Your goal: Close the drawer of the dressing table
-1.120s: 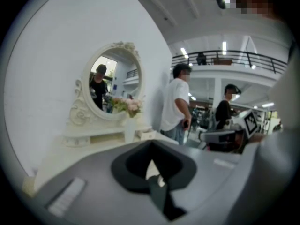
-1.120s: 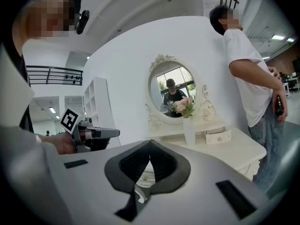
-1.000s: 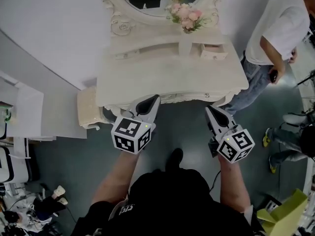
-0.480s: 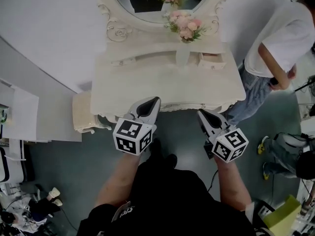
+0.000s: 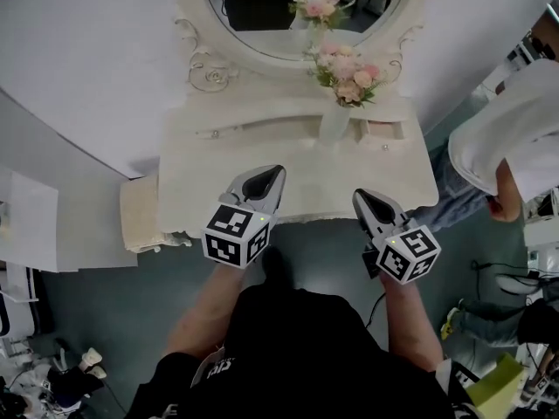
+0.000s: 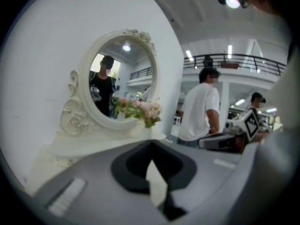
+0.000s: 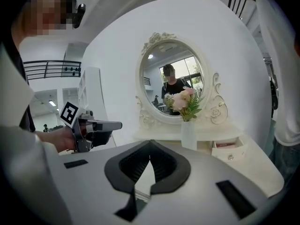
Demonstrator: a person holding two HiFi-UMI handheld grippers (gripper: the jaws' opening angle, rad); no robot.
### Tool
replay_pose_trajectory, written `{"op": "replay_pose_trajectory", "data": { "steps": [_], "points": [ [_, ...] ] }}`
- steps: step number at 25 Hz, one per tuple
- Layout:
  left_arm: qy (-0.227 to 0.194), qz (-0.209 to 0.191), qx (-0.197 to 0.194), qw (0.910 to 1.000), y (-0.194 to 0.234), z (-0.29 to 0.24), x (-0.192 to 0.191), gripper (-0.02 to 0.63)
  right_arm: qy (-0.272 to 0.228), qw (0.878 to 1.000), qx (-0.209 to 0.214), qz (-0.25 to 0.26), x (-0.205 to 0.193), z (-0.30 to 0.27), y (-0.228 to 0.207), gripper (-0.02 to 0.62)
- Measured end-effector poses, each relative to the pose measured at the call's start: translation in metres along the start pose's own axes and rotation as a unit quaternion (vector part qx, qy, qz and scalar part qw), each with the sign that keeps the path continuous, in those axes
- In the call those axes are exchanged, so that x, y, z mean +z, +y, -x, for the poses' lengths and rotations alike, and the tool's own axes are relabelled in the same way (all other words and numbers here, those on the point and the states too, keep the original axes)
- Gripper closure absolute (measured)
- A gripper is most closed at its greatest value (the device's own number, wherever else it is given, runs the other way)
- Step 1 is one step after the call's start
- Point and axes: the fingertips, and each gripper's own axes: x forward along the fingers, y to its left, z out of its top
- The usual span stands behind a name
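Observation:
The white dressing table [image 5: 297, 177] stands against the wall with an oval mirror [image 5: 297, 11] and a vase of pink flowers [image 5: 336, 116]. A small drawer [image 5: 384, 132] at the back right of its top is pulled out; the right gripper view shows this drawer [image 7: 228, 149] with something pink inside. My left gripper [image 5: 273, 172] hangs over the table's front edge, shut and empty. My right gripper [image 5: 359, 196] is at the front edge further right, also shut and empty, well short of the drawer. Both sets of jaws [image 6: 151, 161] [image 7: 150, 158] point at the mirror.
A person in a white shirt [image 5: 515, 138] stands close to the table's right end. A cream upholstered stool [image 5: 140, 212] sits at the table's left front corner. A yellow-green bag [image 5: 511, 378] lies on the floor at the lower right.
Both grippers have moved forward to the table's front edge, and the table now lies nearer in the head view. The person at the right has shifted toward the picture's right edge.

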Motion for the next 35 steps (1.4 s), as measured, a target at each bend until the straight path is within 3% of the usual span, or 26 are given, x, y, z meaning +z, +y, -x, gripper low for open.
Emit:
{"op": "replay_pose_trajectory", "data": {
  "steps": [6,14,28,35],
  "points": [
    [0.01,-0.006,-0.032,0.9994,0.029,-0.031,0.01,0.597,0.006,0.999,-0.044,-0.01,0.009,-0.035,-0.023,0.6],
    [0.03,0.002,-0.057,0.9979,0.026,-0.072,0.001,0.597,0.025,0.996,-0.083,-0.029,-0.002,-0.047,-0.072,0.6],
    [0.07,0.026,-0.042,0.9963,0.009,-0.155,-0.021,0.597,0.077,0.989,-0.105,-0.067,-0.042,-0.05,-0.183,0.546],
    [0.092,0.038,-0.042,0.9942,-0.004,-0.187,-0.035,0.597,0.109,0.985,-0.123,-0.06,-0.065,-0.06,-0.236,0.523]
  ]
}}
